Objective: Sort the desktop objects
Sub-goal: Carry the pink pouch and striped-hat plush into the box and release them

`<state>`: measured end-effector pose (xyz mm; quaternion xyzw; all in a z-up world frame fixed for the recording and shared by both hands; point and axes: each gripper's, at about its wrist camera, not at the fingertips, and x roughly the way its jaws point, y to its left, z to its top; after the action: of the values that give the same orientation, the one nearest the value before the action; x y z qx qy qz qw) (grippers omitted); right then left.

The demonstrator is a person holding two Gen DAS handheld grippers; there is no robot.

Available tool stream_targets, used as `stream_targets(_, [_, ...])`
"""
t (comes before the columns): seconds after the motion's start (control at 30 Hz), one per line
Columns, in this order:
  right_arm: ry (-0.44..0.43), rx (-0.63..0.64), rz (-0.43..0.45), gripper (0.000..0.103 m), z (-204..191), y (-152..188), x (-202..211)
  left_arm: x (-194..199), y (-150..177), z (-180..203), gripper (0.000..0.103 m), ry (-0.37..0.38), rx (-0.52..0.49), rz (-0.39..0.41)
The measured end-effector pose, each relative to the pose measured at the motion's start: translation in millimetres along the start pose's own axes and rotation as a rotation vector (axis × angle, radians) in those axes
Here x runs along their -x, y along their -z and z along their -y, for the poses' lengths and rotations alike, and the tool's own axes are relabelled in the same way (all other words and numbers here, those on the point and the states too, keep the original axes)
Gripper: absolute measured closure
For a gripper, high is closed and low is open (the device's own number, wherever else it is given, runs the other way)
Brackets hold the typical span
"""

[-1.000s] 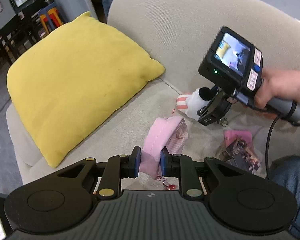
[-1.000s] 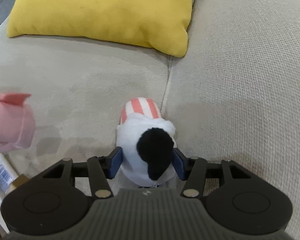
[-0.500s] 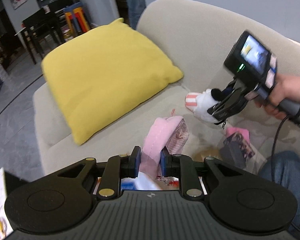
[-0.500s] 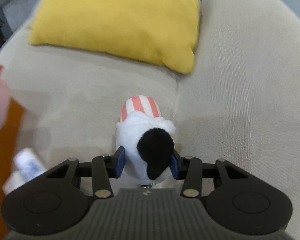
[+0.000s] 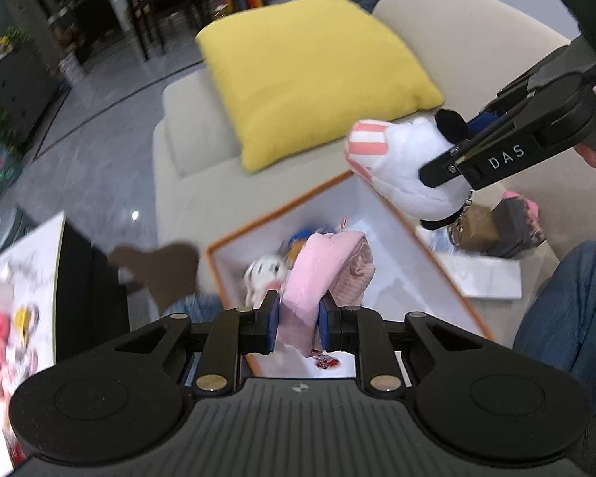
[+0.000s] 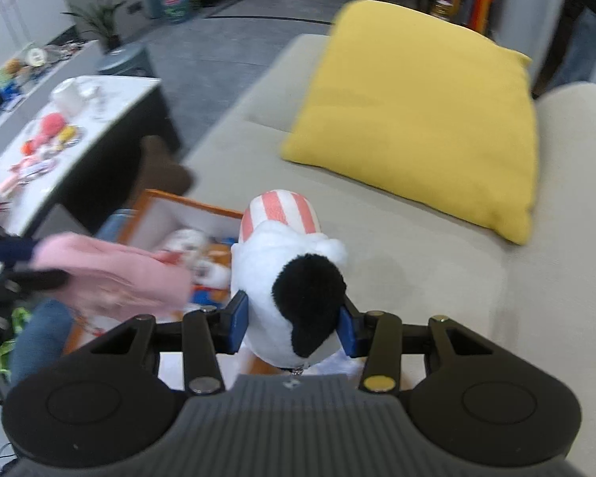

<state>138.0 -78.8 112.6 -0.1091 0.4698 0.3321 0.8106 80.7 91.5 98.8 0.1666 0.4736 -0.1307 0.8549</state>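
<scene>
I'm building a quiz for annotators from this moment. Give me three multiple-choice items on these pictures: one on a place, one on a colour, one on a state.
1. Where does the pink plush hang?
A. over the open box
B. on the cushion
C. on the floor

2. What colour is the cushion on the sofa?
A. blue
B. yellow
C. grey

3. What is the right hand-held gripper doing?
A. standing open with nothing in it
B. lying on the sofa
C. clamping the white plush

Key: 1 A, the left hand-held gripper holds it above the orange-rimmed box; 2 B, it is plainly yellow in both views; 3 C, both blue pads press the toy's sides.
</scene>
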Motion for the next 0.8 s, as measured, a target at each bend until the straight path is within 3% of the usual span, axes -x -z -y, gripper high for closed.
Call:
stream_targets(0.17, [0.001, -0.033, -0.047, 0.056, -45, -3, -32, -18, 30, -21, 0.081, 0.021, 0.109, -0.068])
stream_targets(0.33, [0.161, -0.07, -0.119, 0.056, -59, -1, -76, -36, 58, -34, 0.081, 0.031, 0.2, -0.108])
stream_targets(0.57, [0.297, -0.134, -0.2, 0.055, -58, -6, -121, -50, 70, -33, 0.08, 0.022, 0.21, -0.144])
stream_targets(0.8, [0.351, -0.194, -0.294, 0.054, -56, -3, -158, -55, 72, -29, 0.08, 0.023, 0.22, -0.137])
